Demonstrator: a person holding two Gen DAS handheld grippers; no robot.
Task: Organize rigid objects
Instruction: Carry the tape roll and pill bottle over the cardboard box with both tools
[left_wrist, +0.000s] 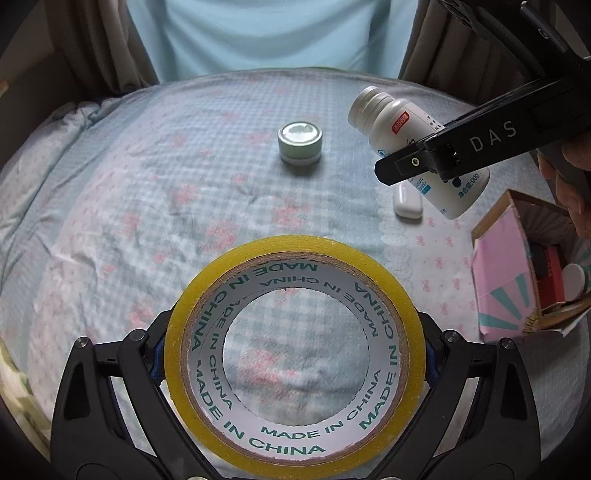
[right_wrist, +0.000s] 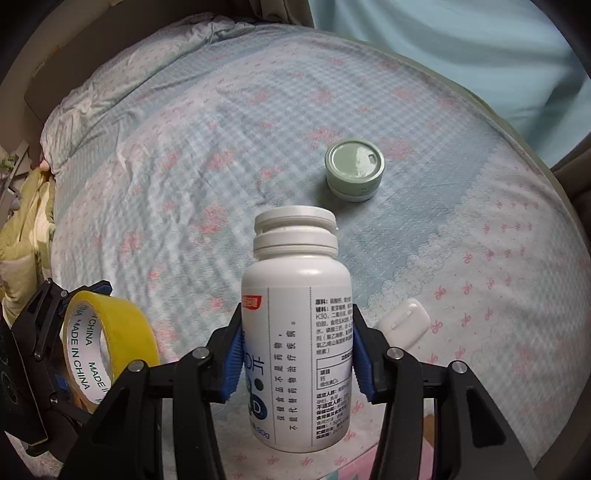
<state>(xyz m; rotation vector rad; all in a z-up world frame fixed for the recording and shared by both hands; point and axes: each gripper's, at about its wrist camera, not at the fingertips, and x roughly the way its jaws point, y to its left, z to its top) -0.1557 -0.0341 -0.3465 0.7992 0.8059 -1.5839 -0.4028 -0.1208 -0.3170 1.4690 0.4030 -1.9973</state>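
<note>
**Rigid objects: two lifted off the bed, two still out, box partly filled**

Rigid objects are mid-sort on a bed with a blue-checked, pink-flowered cover. The left gripper has its jaws spread wide and clamped on the outer rim of a yellow roll of clear packing tape with a white printed core, held up off the bed. The right gripper has its blue-padded jaws closed on the body of a white plastic pill bottle with a white screw cap, also in the air, tilted in the left wrist view.

Left on the cover: a squat round jar with a pale green lid and a small white rounded earbud case, well apart from each other.

At the bed's right edge sits an open pink cardboard box that already holds something red and something white; what they are I cannot tell. Judging by this, both held items look bound for the box, then the jar and case remain. Roughly halfway.
</note>
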